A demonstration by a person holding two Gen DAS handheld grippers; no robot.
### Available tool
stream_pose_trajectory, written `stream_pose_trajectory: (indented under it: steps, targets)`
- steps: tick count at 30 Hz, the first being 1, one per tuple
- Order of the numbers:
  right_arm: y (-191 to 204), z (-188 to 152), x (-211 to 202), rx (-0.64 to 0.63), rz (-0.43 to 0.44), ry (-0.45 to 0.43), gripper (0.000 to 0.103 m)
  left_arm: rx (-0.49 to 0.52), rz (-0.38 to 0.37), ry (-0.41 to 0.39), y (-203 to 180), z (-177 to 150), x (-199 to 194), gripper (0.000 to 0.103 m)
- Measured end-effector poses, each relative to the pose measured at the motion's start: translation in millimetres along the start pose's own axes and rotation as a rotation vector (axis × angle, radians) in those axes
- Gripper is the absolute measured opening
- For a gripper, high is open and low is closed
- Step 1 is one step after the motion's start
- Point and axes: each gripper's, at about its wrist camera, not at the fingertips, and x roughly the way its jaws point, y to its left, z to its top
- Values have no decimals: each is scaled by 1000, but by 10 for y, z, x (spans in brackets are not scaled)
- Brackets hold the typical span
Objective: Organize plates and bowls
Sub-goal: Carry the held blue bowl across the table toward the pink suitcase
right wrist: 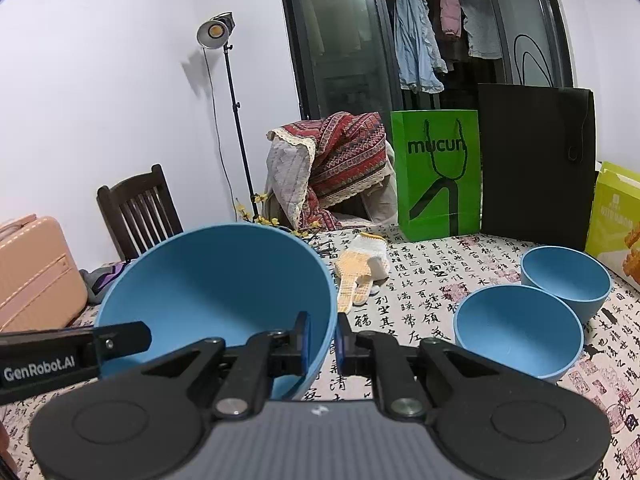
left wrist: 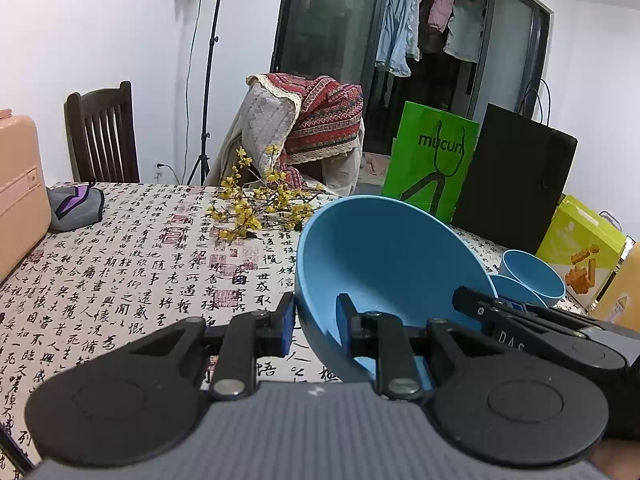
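Big blue bowl [left wrist: 384, 264] at frame center, rim pinched from both sides: left gripper [left wrist: 316, 328], right gripper [right wrist: 322, 340], both clamped tight.

Big blue bowl [right wrist: 208, 280]: smooth matt plastic. Worktop [left wrist: 120, 264]: printed cloth cover. Glove [right wrist: 362, 272]: knitted cloth. Green bag [right wrist: 436, 176]: glossy paper. Chair [left wrist: 102, 136]: dark wood. Hand-held gripper [right wrist: 322, 340]: matt black plastic, metal screws.

**Readable writing in the room**

The green paper bag [right wrist: 438, 176] carries "mucun" in dark letters. In the right wrist view, the left gripper [right wrist: 120, 342] bears "GenRobot.AI" in white on its black side. In the left wrist view, the right gripper [left wrist: 472, 300] shows the letters "DAS". The tablecloth [left wrist: 132, 264] over the surface is printed with black Chinese calligraphy and red seal stamps.
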Motion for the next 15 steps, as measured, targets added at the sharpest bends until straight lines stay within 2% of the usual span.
stream_pose_trajectory:
  steps: [15]
  targets:
    - [162, -118, -145, -9, 14, -2, 12, -13, 8, -13, 129, -91, -224, 22]
